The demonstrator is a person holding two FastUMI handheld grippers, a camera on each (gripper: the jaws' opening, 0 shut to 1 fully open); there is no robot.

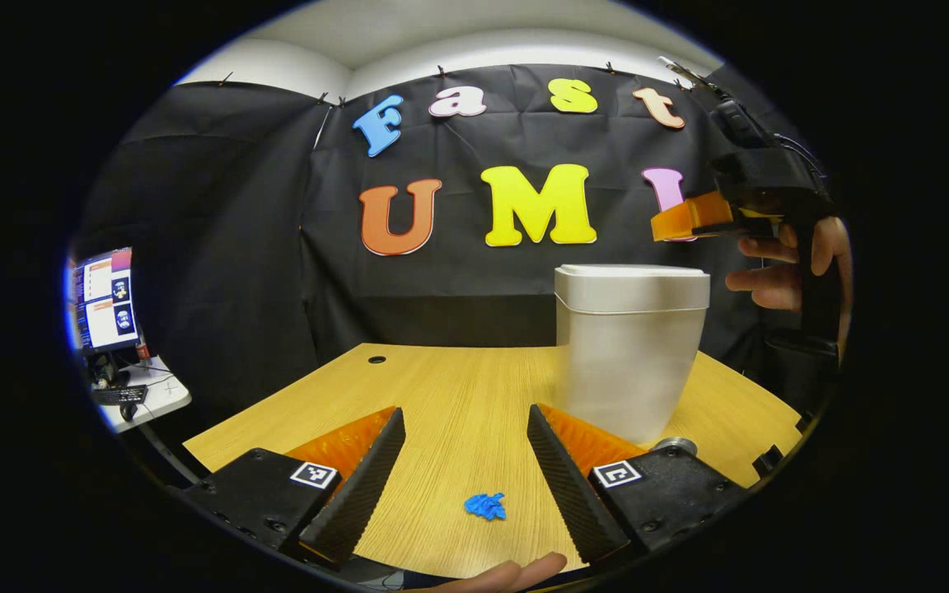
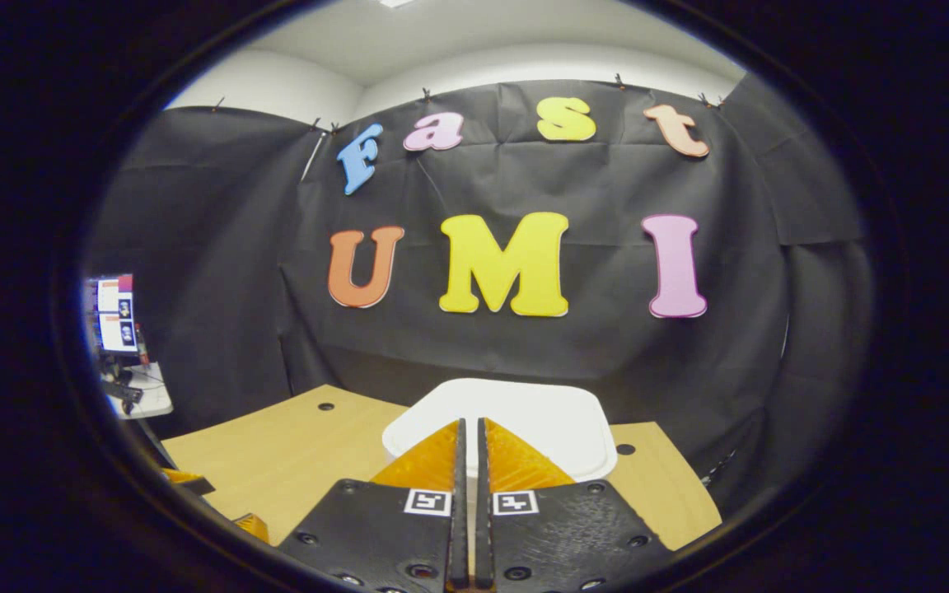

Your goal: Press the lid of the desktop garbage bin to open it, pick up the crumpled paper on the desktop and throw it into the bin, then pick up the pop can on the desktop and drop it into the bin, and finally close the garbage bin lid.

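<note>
Left gripper (image 1: 465, 461): its two fingers stand wide apart at the bottom of the left gripper view, low over the wooden table (image 1: 458, 387); nothing is between them and they touch nothing.
Crumpled paper (image 1: 485, 506): a small blue wad lying on the table, in the gap between the left gripper's fingers and close to the near edge.
Garbage bin (image 1: 629, 350): a white bin standing upright on the table, just beyond the left gripper's right finger (image 1: 561, 469); its lid (image 1: 631, 284) lies flat and closed.
Pop can (image 1: 674, 445): only a metal rim peeks out behind the left gripper's right finger, at the foot of the bin; little else of it can be made out.
Right gripper (image 2: 468, 436): its fingers are drawn together with only a thin slit between them, holding nothing; in the right gripper view the tips sit over the near part of the white lid (image 2: 524, 416), seen from above. Whether they touch the lid cannot be told.
Right gripper from the left gripper view (image 1: 676, 221): it is held by a hand (image 1: 779, 268) above and to the right of the bin, its tip above the lid's right end.
Side table (image 1: 149, 395): off to the left, carrying a lit monitor (image 1: 104, 298).
</note>
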